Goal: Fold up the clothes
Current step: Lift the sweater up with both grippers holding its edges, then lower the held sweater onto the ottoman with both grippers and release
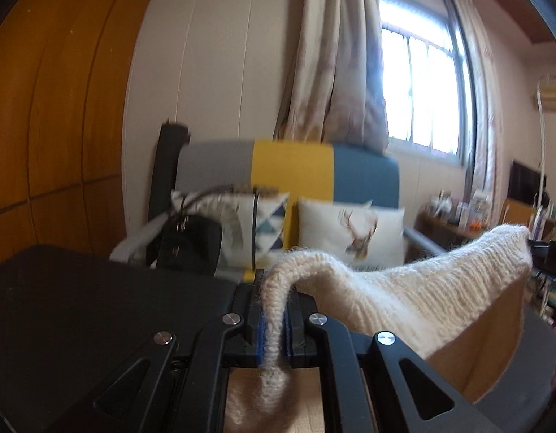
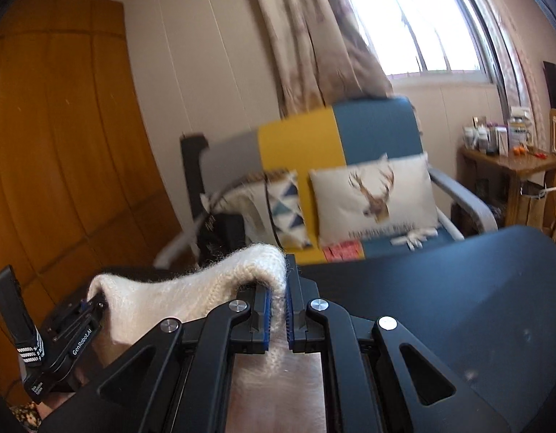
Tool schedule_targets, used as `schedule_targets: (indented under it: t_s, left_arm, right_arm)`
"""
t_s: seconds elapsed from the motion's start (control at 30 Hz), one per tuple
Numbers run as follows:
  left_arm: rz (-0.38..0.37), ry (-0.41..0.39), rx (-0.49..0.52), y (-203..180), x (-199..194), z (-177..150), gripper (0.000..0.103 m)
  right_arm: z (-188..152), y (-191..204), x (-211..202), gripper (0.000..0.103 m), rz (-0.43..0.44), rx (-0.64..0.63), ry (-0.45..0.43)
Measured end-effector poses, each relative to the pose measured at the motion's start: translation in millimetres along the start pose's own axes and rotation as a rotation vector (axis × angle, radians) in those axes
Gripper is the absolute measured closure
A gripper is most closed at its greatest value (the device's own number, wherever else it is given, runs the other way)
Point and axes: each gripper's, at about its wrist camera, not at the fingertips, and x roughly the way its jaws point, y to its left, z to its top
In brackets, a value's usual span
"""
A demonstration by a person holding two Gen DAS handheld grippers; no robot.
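White lettering reading "GenRobot.AI" runs along the black body of the left gripper [image 2: 83, 306] seen in the right wrist view, while the dark script under the deer on the white square cushion [image 2: 375, 198] is too blurred to read.

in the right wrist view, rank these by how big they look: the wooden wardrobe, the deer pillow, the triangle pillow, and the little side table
1. wooden wardrobe, by far the largest.
2. deer pillow.
3. triangle pillow and side table: look roughly alike; the pillow is partly hidden and the table stands farther back, so I won't rank them.
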Motion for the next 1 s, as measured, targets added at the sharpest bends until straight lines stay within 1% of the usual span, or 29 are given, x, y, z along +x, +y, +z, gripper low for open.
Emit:
schedule_targets:
  t_s: [0.1, 0.2, 0.4, 0.5, 0.57, 0.63, 0.7, 0.77, 0.87, 0.9, 1.0]
  left_arm:
    - [0.028, 0.069, 0.012, -4.6, 30.8, -23.3, 0.096]
    - [0.04, 0.129, 0.027, -8.9, 60.0, -38.4, 0.096]
    - [0.069, 0.231, 0.045, -10.3, 119.9, -58.1, 0.096]
    - [0.086, 0.292, 0.037, -8.0, 153.6, -64.9, 0.096]
    - [0.093, 0.337, 0.014, -4.1, 176.7, -65.6, 0.096]
    - [0.089, 0.352, -0.006, -0.9, 195.6, -61.5, 0.096]
    - [0.083, 0.365, 0.009, -2.3, 214.7, -56.6, 0.096]
    - [0.079, 0.417, 0.044, -6.3, 236.7, -55.6, 0.096]
    - [0.076, 0.545, 0.07, -7.2, 277.1, -62.4, 0.094]
    - [0.081, 0.571, 0.072, -6.9, 288.1, -65.2, 0.093]
    - [0.074, 0.554, 0.111, -13.9, 302.6, -64.5, 0.093]
  right_arm:
    - [-12.8, -9.4, 31.3, 0.097, -0.031, -0.012, 0.069]
    - [-25.6, -18.8, 62.6, 0.097, -0.062, -0.025, 0.139]
    - [-45.9, -48.9, 125.2, 0.097, -0.088, 0.018, 0.27]
    - [-56.9, -66.4, 156.7, 0.097, -0.095, 0.048, 0.326]
    - [-64.5, -78.3, 178.6, 0.097, -0.1, 0.069, 0.361]
    - [-66.4, -88.0, 196.2, 0.097, -0.103, 0.085, 0.377]
    - [-65.0, -97.1, 212.0, 0.097, -0.105, 0.093, 0.381]
    - [-62.2, -104.8, 229.2, 0.097, -0.111, 0.103, 0.393]
    - [-61.2, -119.3, 253.4, 0.097, -0.119, 0.133, 0.428]
    - [-62.4, -122.9, 259.4, 0.097, -0.122, 0.138, 0.44]
    - [-62.8, -130.5, 273.2, 0.097, -0.126, 0.146, 0.459]
